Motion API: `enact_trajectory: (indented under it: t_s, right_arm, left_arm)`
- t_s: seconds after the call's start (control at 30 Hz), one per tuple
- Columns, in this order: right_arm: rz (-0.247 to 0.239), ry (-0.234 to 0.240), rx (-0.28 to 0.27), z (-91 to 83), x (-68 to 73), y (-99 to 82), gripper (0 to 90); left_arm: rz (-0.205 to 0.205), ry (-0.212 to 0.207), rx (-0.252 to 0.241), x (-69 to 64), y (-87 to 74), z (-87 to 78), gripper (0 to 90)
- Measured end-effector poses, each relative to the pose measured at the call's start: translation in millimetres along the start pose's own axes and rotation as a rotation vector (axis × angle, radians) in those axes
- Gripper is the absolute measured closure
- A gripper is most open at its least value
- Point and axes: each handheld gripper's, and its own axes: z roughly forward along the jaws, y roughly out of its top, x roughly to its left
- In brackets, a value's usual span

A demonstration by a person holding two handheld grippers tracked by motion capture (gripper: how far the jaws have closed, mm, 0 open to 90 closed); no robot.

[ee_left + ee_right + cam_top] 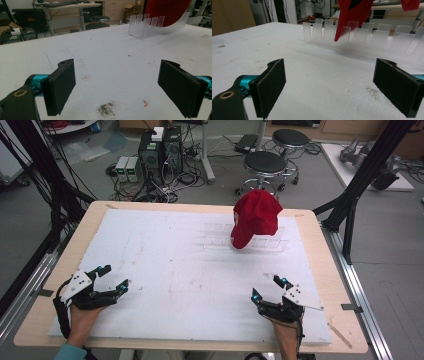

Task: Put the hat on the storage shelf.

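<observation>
A red cap (255, 217) rests on a clear acrylic slotted rack (272, 241) at the far right of the white board; the cap (354, 13) and the rack (362, 35) stand ahead in the right gripper view. The left gripper view shows the rack (146, 23) and the cap (167, 11) far off at top right. My left gripper (115, 279) rests near the board's front left corner, open, nothing between its pads (61, 86). Near the front right sits my right gripper (269, 287), open and empty too, its pads (270, 86) wide apart, well short of the rack.
The white foam board (170, 270) covers a wooden table (320, 235). Dirt specks (106, 108) mark the board near the left gripper. Behind the table are stools (264, 165), computer boxes (159, 150) and cables on the floor. Black frame posts (357, 185) stand at right.
</observation>
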Motion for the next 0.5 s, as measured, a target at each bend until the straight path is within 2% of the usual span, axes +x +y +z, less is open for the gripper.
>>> enact_trajectory:
  t_s: [0.17,0.5]
  right_arm:
    - [0.009,-0.009,0.007,0.7,0.1,-1.4,10.0]
    - [-0.018,-0.025,-0.009,0.1,2.3,-2.4,10.0]
  left_arm:
    - [0.025,-0.003,0.003,-2.4,0.1,0.1,15.2]
    - [0.012,0.004,-0.024,-1.7,-1.1,-2.2,15.2]
